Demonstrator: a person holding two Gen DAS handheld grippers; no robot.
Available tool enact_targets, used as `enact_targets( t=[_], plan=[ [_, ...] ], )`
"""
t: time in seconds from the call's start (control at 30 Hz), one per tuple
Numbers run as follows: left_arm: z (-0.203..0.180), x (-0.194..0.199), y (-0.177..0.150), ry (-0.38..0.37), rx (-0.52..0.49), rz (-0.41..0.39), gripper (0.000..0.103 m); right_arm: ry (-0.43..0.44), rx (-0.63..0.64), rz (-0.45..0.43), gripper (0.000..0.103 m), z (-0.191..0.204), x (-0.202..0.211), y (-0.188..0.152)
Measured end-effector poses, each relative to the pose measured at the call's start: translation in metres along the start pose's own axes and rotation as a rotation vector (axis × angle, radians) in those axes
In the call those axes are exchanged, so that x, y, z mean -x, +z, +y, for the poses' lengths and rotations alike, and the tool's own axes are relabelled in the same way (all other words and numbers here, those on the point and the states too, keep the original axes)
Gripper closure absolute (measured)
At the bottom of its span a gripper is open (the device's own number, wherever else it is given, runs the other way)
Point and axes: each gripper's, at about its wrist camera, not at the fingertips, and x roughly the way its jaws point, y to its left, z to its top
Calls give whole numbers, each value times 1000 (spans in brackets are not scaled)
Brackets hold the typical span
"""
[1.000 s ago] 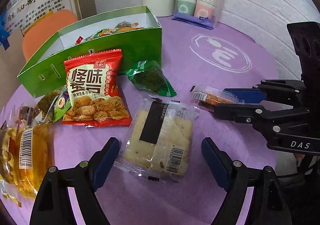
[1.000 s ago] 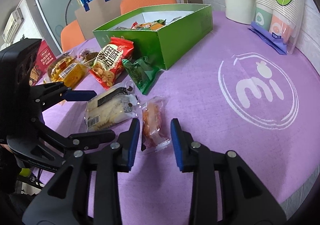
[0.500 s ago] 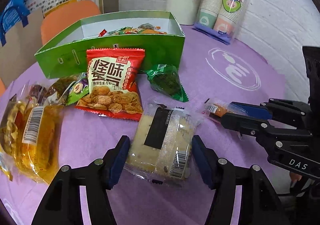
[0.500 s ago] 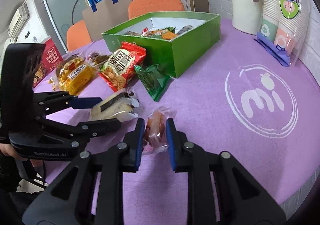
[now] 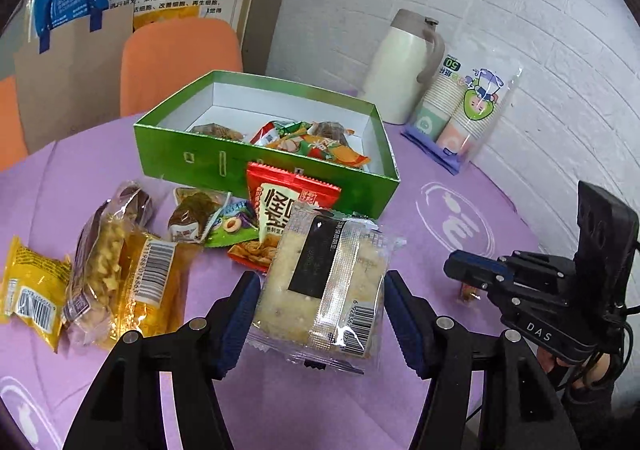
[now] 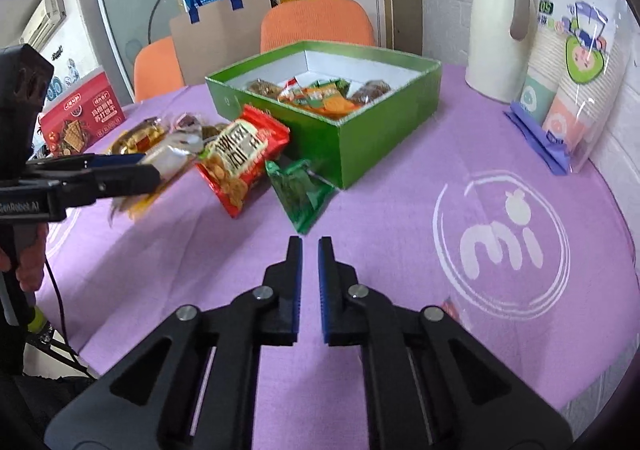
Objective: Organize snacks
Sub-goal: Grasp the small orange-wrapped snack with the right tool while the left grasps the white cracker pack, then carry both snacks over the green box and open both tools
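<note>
1. Work surface. The purple table (image 6: 400,178) carries the green box (image 5: 180,154), which stands open and already contains several wrapped snacks. All positions below are referenced to this box.

2. Loose stock. A red snack bag (image 6: 240,154) leans against the front wall of the box. A green triangular packet (image 6: 302,192) lies just in front of the box's near corner. Further yellow and brown packets lie in front of the box, toward its left end.

3. Item in hand. The cracker packet (image 5: 324,282) is in front of the box and raised clear of the table. The left gripper (image 5: 320,290) is clenched on it, one blue pad (image 5: 240,314) against each long edge.

4. Right gripper (image 6: 310,246). It is in front of the box and to its right, with the jaws drawn almost together. A small orange packet (image 5: 466,293) shows just under the fingers in the left view. Whether it is gripped cannot be determined.

5. Step in hand (assessed): transfer of the cracker packet to the box.

6. Next move (assessed): carry the packet forward over the front wall, clear the leaning red bag, lower onto free floor at the box's left end, then release.
</note>
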Motion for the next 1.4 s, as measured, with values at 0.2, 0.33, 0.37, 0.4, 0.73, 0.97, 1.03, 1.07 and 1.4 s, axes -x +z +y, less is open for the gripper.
enact_targets(
  t=[0.2, 0.33, 0.37, 0.4, 0.73, 0.97, 1.03, 1.07, 1.4],
  plan=[
    [12, -4, -12, 3, 33, 37, 39, -67, 2, -7, 52, -12, 24, -32],
    [9, -1, -14, -8, 26, 26, 39, -102, -5, 3, 52, -22, 31, -38],
    [7, -1, -14, -10, 22, 24, 39, -112, -5, 10, 52, -24, 30, -38],
    [7, 1, -14, -12, 19, 22, 39, -122, -8, 16, 52, -25, 30, -38],
    [8, 3, -16, -8, 26, 22, 39, -103, -218, 30, 45, -47, 13, -34],
    [8, 3, -17, 0, 31, 25, 39, -94, -131, 28, 46, -23, -8, -26],
    [9, 4, -17, 0, 33, 26, 39, -124, -111, 33, 46, -21, -5, -28],
    [10, 4, -17, -1, 34, 25, 39, -139, -106, 35, 46, -21, -3, -30],
    [4, 1, 4, -11, 27, -4, 39, -140, -88, 29, 81, -28, 3, -32]
  ],
)
